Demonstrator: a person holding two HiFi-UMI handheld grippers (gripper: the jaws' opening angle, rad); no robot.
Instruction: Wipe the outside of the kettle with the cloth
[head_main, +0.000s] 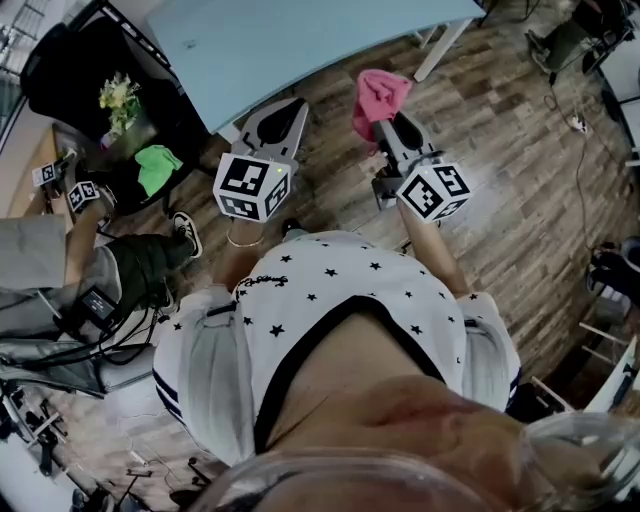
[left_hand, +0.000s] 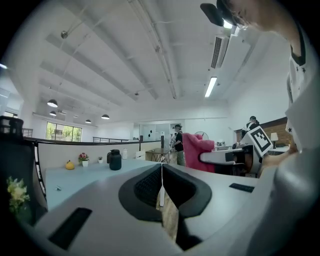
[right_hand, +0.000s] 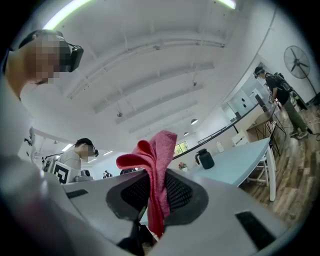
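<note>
Cloth (right_hand: 159, 150), clamped in the right gripper's (right_hand: 155, 192) fingers, is bunching loosely and risking slipping free on the long reach to the kettle (right_hand: 204, 159) at two o'clock on the surface (right_hand: 235, 160); left gripper's (left_hand: 161, 187) fingers are pressing together.

Pale blue table (head_main: 300, 40) on wood floor (head_main: 520, 180); yellow flowers (head_main: 118, 95), green item (head_main: 155, 165) at left.

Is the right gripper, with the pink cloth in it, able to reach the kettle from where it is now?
Probably not yet. The right gripper, shut on the cloth, is over the floor, and the kettle stands far off on the table. Nothing blocks the way.
</note>
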